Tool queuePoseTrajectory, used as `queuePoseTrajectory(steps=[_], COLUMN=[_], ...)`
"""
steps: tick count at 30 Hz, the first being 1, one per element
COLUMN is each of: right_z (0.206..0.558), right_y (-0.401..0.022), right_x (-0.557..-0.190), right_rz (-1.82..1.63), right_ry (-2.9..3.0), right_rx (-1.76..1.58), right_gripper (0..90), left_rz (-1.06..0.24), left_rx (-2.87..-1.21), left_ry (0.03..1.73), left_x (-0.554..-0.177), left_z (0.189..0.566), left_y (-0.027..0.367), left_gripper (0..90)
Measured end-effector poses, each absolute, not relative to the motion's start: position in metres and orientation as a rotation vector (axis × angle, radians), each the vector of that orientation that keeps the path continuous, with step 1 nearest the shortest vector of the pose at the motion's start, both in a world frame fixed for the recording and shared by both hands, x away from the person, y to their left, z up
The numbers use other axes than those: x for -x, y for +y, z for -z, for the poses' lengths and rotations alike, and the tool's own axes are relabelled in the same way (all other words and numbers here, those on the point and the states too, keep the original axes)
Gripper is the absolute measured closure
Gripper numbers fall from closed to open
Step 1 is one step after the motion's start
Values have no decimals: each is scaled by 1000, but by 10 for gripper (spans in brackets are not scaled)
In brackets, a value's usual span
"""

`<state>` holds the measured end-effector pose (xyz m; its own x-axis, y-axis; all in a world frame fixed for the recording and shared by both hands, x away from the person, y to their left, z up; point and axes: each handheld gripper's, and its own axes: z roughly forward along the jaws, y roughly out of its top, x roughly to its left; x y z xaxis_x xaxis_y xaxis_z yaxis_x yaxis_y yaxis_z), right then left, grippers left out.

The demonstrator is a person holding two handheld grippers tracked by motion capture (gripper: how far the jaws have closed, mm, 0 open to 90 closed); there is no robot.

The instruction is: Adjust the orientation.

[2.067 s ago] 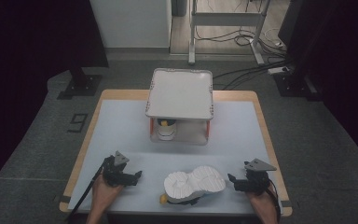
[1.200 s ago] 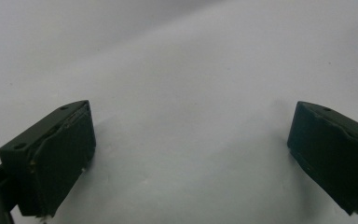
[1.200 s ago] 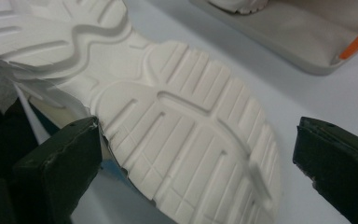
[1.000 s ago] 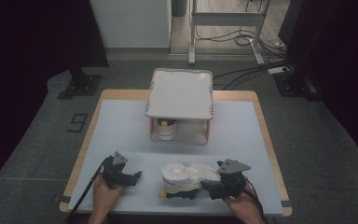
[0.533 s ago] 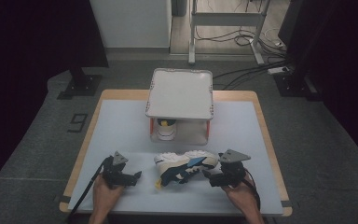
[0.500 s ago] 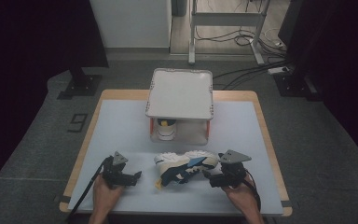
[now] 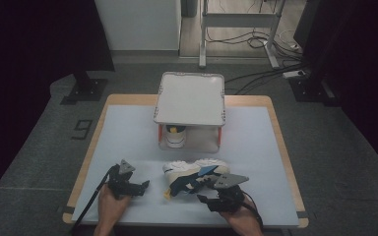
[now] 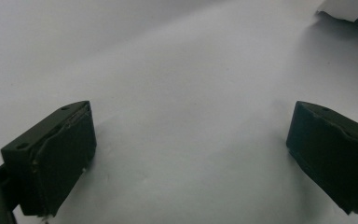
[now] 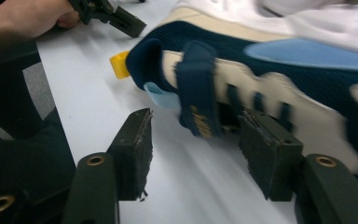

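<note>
High view puts the sneaker [image 7: 195, 174] near the front of the white table [image 7: 128, 132], lying on its side with the navy and light-blue upper turned toward the person and the pale sole facing away. Two seconds ago it lay sole-up, a white shape flat on the mat; since then the right gripper [image 7: 215, 199] has come in from the right edge and the shoe has rolled over, so my guess is that it is being righted or readied for a lift.

Right gripper view shows the right gripper's jaws parted, with the navy strap [image 9: 196, 88] just beyond the gap and the right-hand pad close against the shoe's side; nothing is clamped between them. A small yellow tab [image 9: 117, 65] pokes out at the shoe's end.

To the left, the left gripper [image 7: 137, 187] has stayed put, resting on bare mat with its jaws wide apart and empty.

Farther back stands a small raised shelf [image 7: 191, 98], with a second sneaker [image 7: 175, 136] beneath it.
</note>
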<state>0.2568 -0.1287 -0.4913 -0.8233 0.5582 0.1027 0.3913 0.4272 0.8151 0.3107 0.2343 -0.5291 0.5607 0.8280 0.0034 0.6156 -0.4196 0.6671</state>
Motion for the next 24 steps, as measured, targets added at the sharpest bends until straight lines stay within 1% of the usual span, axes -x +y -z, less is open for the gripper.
queuePoseTrajectory(steps=[4,7,11,16,20,21,23,24], right_z=[499,501,493,468,453,451,451,451], right_y=[-117,-114,-116,-127,-136,-137,-140,-141], right_x=[-259,-260,-258,-263,-278,-282,-290,-293], right_rz=[-1330,-1272,-1261,-1336,-1305,-1300,-1288,-1298], right_ry=[2474,2436,2385,2383,2405,2382,2354,2351], right_rx=[-833,-841,-860,-898,-924,-931,-956,-962], right_gripper=[532,666,701,700,685,664,558,536], left_rz=[-445,-447,-446,-446,-446,-446,-446,-446], left_rx=[-2175,-2176,-2175,-2174,-2174,-2174,-2176,-2175], left_ry=[1151,1151,1150,1150,1151,1151,1149,1149], left_x=[-311,-311,-311,-311,-311,-311,-311,-311], left_z=[529,529,529,529,529,529,529,529], left_y=[234,234,234,234,234,234,234,234], left_gripper=[15,15,17,18,18,18,18,18])
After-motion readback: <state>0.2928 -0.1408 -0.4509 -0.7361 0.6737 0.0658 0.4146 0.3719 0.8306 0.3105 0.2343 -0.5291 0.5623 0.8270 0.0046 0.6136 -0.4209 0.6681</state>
